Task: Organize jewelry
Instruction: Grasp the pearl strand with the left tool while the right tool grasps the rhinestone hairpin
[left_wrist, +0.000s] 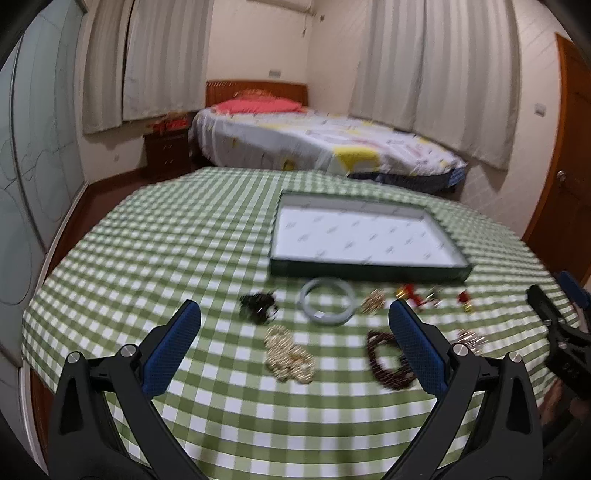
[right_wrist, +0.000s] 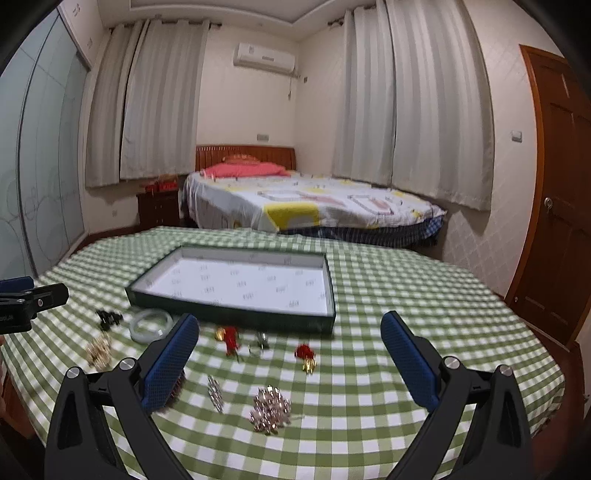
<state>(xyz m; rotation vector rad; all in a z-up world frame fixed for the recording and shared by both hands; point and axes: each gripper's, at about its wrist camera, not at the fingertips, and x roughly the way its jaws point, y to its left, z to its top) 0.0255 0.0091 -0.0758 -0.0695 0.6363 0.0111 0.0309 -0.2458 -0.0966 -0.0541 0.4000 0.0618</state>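
Both my left gripper (left_wrist: 293, 334) and right gripper (right_wrist: 290, 345) hang spread and empty; nothing sits in the tray (left_wrist: 369, 271), so I judge the pale bangle (left_wrist: 327, 301) an easy first pickup.

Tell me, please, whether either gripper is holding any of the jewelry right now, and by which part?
Nothing is held. The left gripper and right gripper both hover with jaws wide open above the table; the jewelry lies on the cloth.

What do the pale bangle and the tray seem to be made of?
The pale bangle looks like jade or glass: a smooth, milky grey-green, slightly translucent ring, though blur leaves it open. The tray looks like cardboard: thin, straight, dark green walls with a matte finish and a white printed paper lining.
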